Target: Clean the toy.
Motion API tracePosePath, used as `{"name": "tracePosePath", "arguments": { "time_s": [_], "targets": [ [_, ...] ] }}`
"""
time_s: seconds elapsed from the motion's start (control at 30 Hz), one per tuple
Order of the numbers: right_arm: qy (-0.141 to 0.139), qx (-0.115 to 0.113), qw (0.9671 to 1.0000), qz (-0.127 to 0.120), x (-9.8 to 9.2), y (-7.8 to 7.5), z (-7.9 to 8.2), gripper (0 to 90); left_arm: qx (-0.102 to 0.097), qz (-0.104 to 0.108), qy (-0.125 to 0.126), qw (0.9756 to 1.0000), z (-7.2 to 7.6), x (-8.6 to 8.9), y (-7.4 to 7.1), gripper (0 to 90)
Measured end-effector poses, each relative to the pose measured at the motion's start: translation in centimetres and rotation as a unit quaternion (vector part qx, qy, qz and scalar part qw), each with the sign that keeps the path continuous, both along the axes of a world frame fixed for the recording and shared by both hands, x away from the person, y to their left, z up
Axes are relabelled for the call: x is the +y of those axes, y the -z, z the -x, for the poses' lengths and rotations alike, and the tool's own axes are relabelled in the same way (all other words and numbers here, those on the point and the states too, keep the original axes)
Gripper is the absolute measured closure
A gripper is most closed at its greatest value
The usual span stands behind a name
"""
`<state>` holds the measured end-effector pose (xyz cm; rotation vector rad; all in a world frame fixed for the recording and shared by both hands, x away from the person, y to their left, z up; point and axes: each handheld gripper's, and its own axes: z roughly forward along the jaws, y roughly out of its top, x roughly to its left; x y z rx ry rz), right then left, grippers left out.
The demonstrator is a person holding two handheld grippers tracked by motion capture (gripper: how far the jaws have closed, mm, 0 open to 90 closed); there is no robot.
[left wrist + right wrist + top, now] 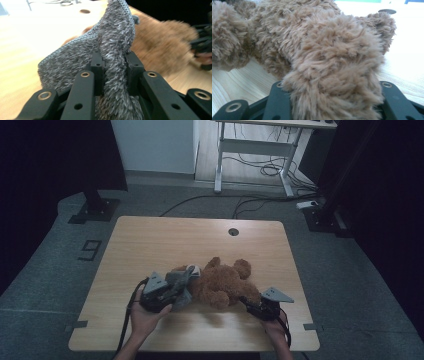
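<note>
A brown teddy bear (222, 282) lies on the wooden table (150, 240) near its front middle. A grey fluffy cloth (181, 282) hangs against the bear's left side. My left gripper (172, 292) is shut on the cloth (112, 62), whose fabric is bunched between both jaws with the bear (160, 47) blurred behind it. My right gripper (248, 302) is shut on a limb of the bear (332, 75), brown fur bulging out between the jaws and hiding their tips.
A round cable hole (233, 231) sits near the table's far edge. Beyond the table stand a white desk frame (260, 155) with loose cables on the floor and a dark stand base (95, 210) at the left.
</note>
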<state>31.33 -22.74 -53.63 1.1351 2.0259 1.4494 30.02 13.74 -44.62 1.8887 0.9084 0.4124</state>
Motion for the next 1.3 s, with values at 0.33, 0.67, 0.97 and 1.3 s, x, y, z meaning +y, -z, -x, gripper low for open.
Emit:
{"name": "tracePosePath", "arguments": {
  "time_s": [0.33,0.67,0.97,1.3],
  "targets": [
    [0.001,0.003,1.0,-0.004,0.0,0.1,0.0,52.0,0.004,-0.011,0.06,0.9981,-2.2,-8.9,-1.2,72.6],
    [0.001,0.004,1.0,-0.006,0.0,0.1,0.0,52.0,0.028,-0.024,0.106,0.9937,-2.0,-13.4,1.2,72.6],
    [-0.001,0.009,1.0,-0.003,-0.1,0.1,0.0,52.7,0.034,-0.035,0.112,0.9925,-1.5,-14.3,3.5,73.2],
    [-0.004,0.006,1.0,-0.001,-0.3,0.2,-0.1,53.3,0.02,-0.057,0.096,0.9936,-0.5,-12.5,4.6,73.8]
  ]
}}
